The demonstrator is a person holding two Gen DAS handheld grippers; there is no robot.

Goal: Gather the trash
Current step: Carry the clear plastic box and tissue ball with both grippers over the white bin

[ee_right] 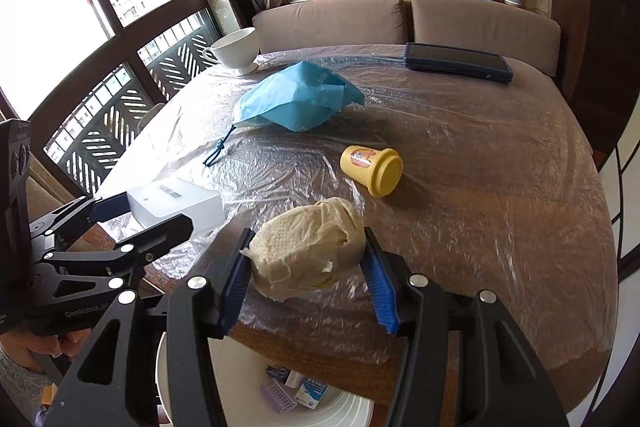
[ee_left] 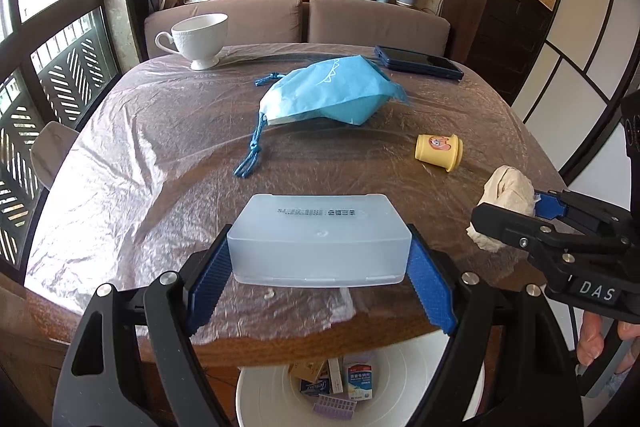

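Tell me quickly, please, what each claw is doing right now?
Left claw: closed on the translucent plastic box.
Right claw: closed on the crumpled tissue wad.

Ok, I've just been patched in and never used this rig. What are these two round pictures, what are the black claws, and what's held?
No robot: a person holds two hand-held grippers, each with a fisheye camera looking along its blue-padded fingers. In the left wrist view, the left gripper is shut on a frosted translucent plastic box. In the right wrist view, the right gripper is shut on a crumpled cream paper wad. Both are at the near edge of the plastic-covered wooden table. On it lie a blue drawstring bag, a tipped yellow cup, a white teacup and a dark flat device. Below the edge stands a white bin holding small packages.
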